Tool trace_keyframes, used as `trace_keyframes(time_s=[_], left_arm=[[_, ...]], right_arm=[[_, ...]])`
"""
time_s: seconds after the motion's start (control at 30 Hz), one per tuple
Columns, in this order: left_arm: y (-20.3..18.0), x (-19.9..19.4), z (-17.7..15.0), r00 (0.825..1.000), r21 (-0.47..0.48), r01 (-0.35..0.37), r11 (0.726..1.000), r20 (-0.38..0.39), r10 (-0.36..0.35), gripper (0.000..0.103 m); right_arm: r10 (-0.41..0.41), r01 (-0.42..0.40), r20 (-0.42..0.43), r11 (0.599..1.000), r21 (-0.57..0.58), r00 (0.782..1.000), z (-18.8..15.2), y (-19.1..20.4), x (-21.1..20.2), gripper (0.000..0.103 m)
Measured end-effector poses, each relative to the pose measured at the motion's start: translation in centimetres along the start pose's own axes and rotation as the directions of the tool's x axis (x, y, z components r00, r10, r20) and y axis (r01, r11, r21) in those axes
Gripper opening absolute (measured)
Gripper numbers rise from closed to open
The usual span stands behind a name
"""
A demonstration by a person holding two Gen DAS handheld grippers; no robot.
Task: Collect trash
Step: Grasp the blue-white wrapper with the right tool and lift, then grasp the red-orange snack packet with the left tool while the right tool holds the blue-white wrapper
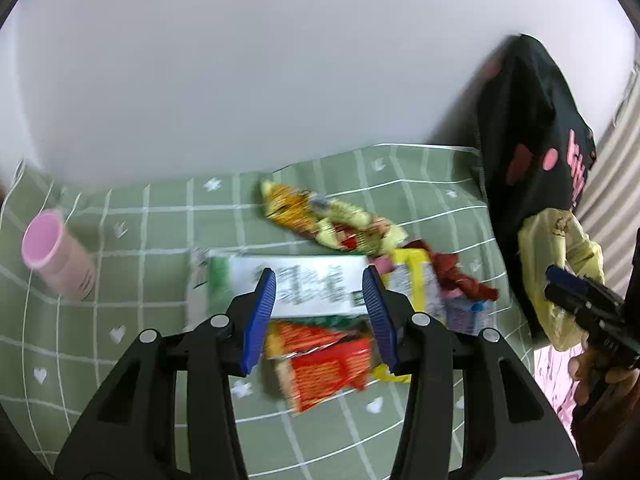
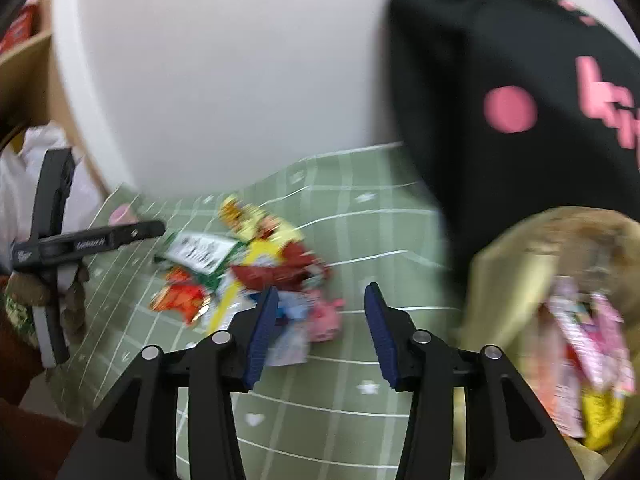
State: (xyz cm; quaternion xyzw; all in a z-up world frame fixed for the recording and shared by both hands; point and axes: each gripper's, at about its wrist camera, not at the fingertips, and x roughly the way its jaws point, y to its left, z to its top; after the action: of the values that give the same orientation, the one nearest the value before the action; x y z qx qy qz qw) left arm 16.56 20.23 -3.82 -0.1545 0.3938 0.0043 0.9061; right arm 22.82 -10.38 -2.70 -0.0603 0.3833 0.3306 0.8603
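A pile of snack wrappers lies on the green checked tablecloth (image 1: 132,236): a white and green packet (image 1: 296,288), an orange-red wrapper (image 1: 328,364), a yellow wrapper (image 1: 316,212) and a dark red one (image 1: 460,280). My left gripper (image 1: 320,292) is open and empty, just above the white packet. The pile also shows in the right wrist view (image 2: 248,264). My right gripper (image 2: 320,312) is open and empty, between the pile and a black bag (image 2: 500,80). The bag's yellowish liner (image 2: 520,264) holds several wrappers (image 2: 588,352). The right gripper also shows in the left wrist view (image 1: 560,276) at the bag.
A pink cup (image 1: 56,256) lies on its side at the left of the cloth. The black bag (image 1: 528,128) stands at the table's right end. A white wall is behind the table. A wooden shelf (image 2: 28,64) stands far left.
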Motion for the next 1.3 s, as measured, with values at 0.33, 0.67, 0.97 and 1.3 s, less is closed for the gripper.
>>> trace_keyframes(time_s=[0.33, 0.67, 0.97, 1.3], left_arm=[[1.7, -0.2, -2.8, 0.999, -0.024, -0.004, 1.0, -0.04, 0.003, 0.044], [0.4, 1.2, -4.5, 0.994, 0.043, -0.004, 0.999, -0.106, 0.008, 0.048], [1.0, 3.2, -4.3, 0.988, -0.03, -0.078, 0.996, -0.133, 0.074, 0.048], [0.0, 4.1, -5.1, 0.98, -0.101, 0.035, 0.994, -0.19, -0.054, 0.013]], right_arm=[[0.006, -0.019, -0.141, 0.996, -0.088, 0.99, -1.2, 2.0, 6.4, 0.043], [0.0, -0.008, -0.161, 0.999, -0.05, 0.987, -1.3, 1.1, 6.9, 0.013], [-0.023, 0.019, -0.137, 0.999, -0.03, 0.99, -1.4, 0.1, 4.7, 0.013], [-0.066, 0.065, -0.137, 0.998, -0.011, 0.988, -2.3, -0.8, 3.2, 0.013]])
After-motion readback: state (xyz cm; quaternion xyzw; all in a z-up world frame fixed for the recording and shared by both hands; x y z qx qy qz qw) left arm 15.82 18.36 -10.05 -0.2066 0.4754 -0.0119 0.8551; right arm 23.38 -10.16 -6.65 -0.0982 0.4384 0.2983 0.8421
